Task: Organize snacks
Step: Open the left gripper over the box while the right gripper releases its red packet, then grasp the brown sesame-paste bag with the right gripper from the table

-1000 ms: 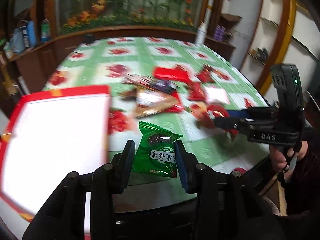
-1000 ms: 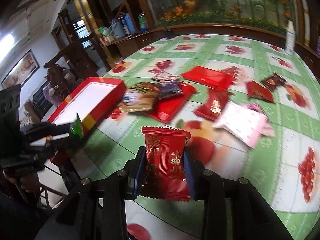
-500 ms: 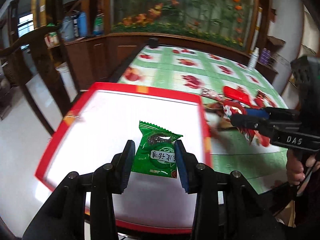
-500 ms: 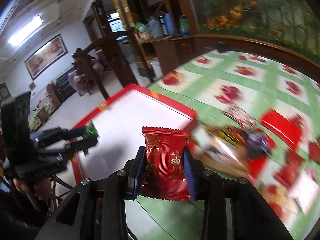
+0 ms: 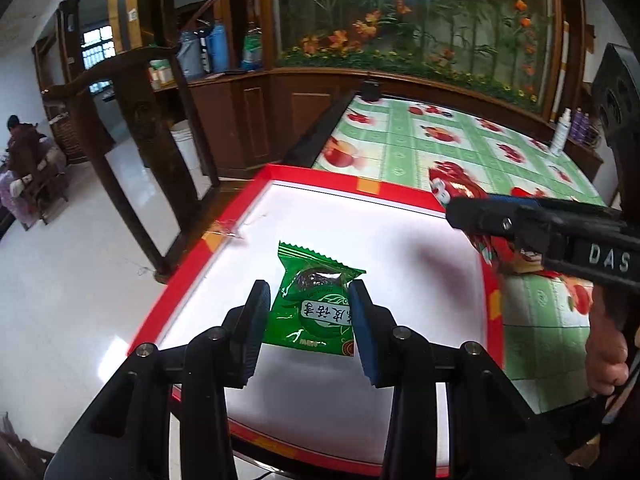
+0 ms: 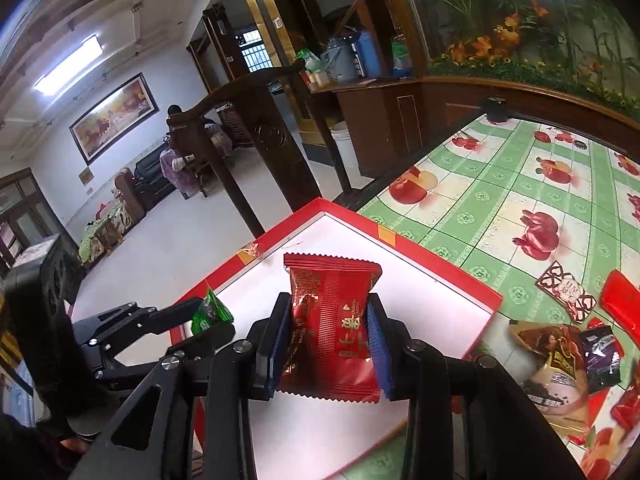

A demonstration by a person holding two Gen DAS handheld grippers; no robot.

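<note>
Hovering over the red-rimmed box point(image 5: 248, 204), the left tongs point(image 5: 310, 312) clamp a green packet point(image 5: 314, 300); the right tongs point(image 6: 326, 328) pinch a red packet point(image 6: 330, 320), seemingly above it too

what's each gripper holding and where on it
Left gripper pinches the green snack packet by its side edges; right gripper pinches the red snack packet the same way.

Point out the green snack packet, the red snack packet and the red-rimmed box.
green snack packet point(image 5: 314, 308): left wrist view, middle of the wrapper's printed face.
red snack packet point(image 6: 330, 324): right wrist view, centre of the wrapper front.
red-rimmed box point(image 5: 320, 174): left wrist view, far red rim.
</note>
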